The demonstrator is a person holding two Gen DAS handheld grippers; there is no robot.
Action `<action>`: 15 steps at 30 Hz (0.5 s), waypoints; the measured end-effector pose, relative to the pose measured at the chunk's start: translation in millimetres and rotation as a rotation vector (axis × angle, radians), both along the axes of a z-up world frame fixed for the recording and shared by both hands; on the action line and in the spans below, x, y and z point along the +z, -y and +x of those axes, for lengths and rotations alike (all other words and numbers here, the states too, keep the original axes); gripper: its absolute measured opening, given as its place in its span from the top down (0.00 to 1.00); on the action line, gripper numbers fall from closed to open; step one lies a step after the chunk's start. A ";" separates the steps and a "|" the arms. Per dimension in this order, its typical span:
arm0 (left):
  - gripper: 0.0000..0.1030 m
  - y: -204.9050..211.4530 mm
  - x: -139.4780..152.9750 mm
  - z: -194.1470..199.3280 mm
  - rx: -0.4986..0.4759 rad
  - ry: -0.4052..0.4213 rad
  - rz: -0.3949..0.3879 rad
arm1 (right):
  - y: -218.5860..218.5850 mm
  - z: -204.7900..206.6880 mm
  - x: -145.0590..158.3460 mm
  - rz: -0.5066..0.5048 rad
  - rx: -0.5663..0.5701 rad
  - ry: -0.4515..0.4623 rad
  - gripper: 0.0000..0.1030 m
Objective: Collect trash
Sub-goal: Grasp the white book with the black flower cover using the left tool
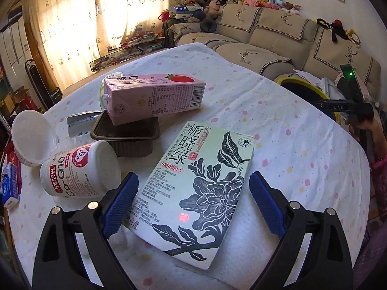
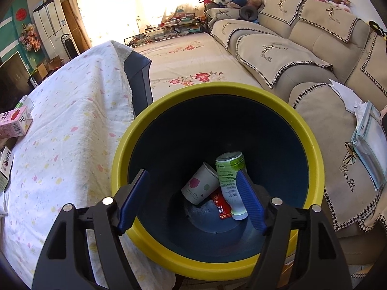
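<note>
Left wrist view, left to right:
- Blue-and-white small box (image 1: 9,188) at the desk edge; cut off by the frame, print unreadable.
- White plastic cup (image 1: 30,140), on its side, mouth toward the camera.
- White supplement bottle (image 1: 79,171), on its side beside the cup; label reads "Jarrow Formulas", "Co-Q10", "200 mg".
- Silver wrapper (image 1: 81,123), partly hidden behind the brown tray; its print is too small to read.
- Brown plastic tray (image 1: 125,137), far rim covered by the pink strawberry carton (image 1: 154,96), which rests tilted on it. The carton shows a barcode and a nutrition panel; small text is illegible.
- Pale green tea box (image 1: 196,171), flat on the cloth-covered desk (image 1: 290,145), black flower print, large characters "栀晓绿".
- Left tongs (image 1: 193,200): wide open, one blue pad either side of the tea box, gripping nothing.

Right wrist view, left to right:
- Yellow-rimmed bin (image 2: 312,149), dark blue inside, just beside the desk.
- In the bin: a white paper cup (image 2: 198,186) with pink and green dots, a red wrapper (image 2: 221,205) half hidden, and a green-and-white bottle (image 2: 231,181) partly hidden by the right pad; its fine print is unreadable.
- Right tongs (image 2: 193,198): wide open above the bin, holding nothing.
</note>
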State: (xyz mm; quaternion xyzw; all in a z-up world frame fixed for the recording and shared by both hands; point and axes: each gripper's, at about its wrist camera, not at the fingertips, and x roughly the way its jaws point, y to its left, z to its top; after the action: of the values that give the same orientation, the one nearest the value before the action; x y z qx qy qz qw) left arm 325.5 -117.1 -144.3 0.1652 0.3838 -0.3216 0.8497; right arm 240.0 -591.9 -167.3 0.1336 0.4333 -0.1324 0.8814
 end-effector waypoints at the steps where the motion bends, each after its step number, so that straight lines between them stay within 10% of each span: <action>1: 0.11 0.9 -1.4 0.4 -0.002 0.000 0.006 | 0.2 -0.1 0.1 -0.001 0.000 0.000 0.31; 15: 0.28 7.0 15.5 -16.4 -0.022 0.062 -0.019 | -2.2 -1.8 -0.5 0.015 0.022 -0.002 0.31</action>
State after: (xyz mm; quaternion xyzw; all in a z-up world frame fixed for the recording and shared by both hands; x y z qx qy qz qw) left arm 309.2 -124.1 -128.9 0.1712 0.3521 -0.3295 0.8592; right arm 238.2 -589.7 -167.8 0.1350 0.4365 -0.1194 0.8814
